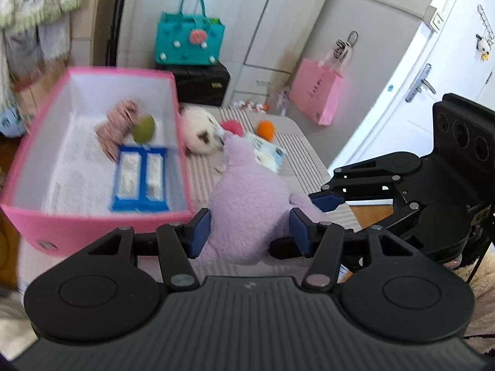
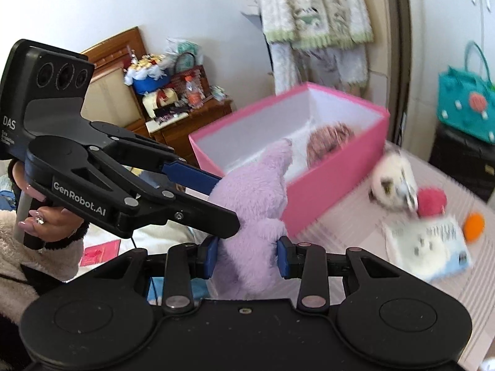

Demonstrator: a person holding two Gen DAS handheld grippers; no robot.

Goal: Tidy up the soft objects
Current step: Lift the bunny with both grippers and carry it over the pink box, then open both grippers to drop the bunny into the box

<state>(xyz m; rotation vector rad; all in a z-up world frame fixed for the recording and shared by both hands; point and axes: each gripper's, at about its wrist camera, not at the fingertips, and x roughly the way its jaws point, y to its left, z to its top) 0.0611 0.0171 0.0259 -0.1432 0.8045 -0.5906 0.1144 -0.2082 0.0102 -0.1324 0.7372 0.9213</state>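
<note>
Both the left gripper [image 1: 249,232] and right gripper [image 2: 247,256] clench the purple plush [image 1: 247,198]; only the left view shows what look like blue packets [image 1: 140,179] inside the pink box [image 1: 92,225].

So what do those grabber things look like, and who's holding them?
Each gripper is black, with jointed linkage arms, silver rivets and blue finger pads. The left gripper has white "GenRobot.AI" and "DAS" lettering and three round holes on its top block. A hand with pale pink polished nails and a fuzzy cream sleeve holds its handle. The right gripper looks the same.
</note>
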